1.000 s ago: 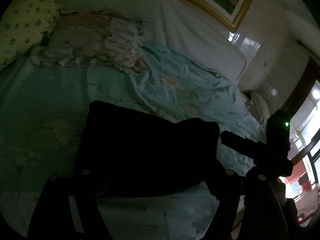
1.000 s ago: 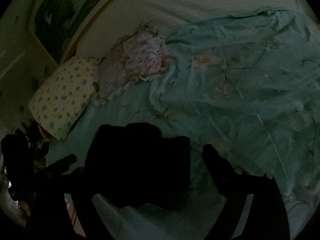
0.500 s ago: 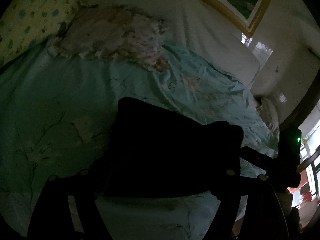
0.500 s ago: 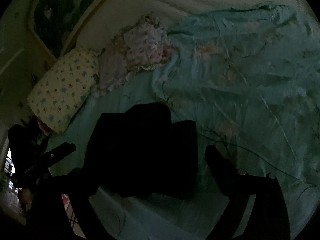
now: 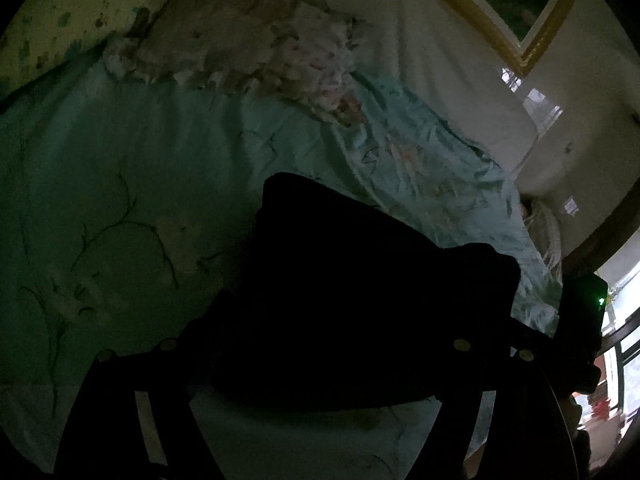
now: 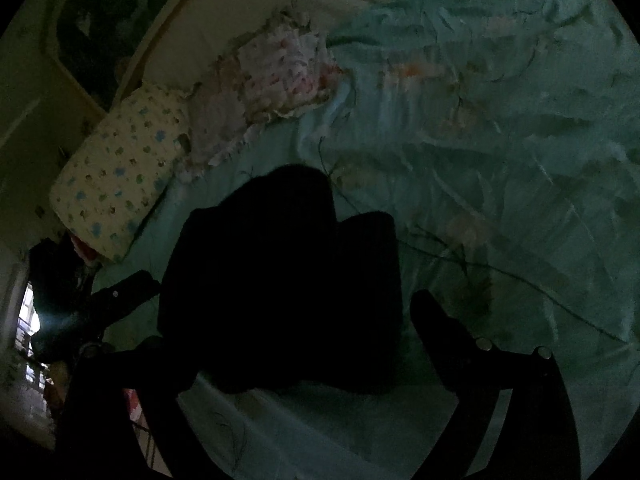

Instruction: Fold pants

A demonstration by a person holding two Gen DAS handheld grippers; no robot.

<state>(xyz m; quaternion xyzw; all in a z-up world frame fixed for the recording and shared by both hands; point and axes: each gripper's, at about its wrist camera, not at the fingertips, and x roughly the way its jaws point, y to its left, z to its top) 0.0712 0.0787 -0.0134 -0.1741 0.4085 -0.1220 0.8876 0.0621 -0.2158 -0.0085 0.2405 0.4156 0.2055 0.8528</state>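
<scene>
The dark pants [image 5: 360,284] lie folded into a compact bundle on the teal bedspread [image 5: 132,168]; they also show in the right wrist view [image 6: 284,284]. My left gripper [image 5: 320,344] is open, its fingers spread to either side of the bundle's near edge. My right gripper [image 6: 288,328] is open too, fingers wide apart around the bundle's near edge. Neither holds cloth. The room is dim and the pants' details are hidden.
A floral quilt [image 5: 256,48] and a spotted pillow [image 6: 116,176] lie at the head of the bed. A white headboard [image 5: 420,60] and a framed picture [image 5: 508,8] stand behind. The other gripper shows at the right edge [image 5: 580,332].
Both grippers have moved in closer over the bundle, which now looks larger and more central. The pants themselves have not shifted on the bed.
</scene>
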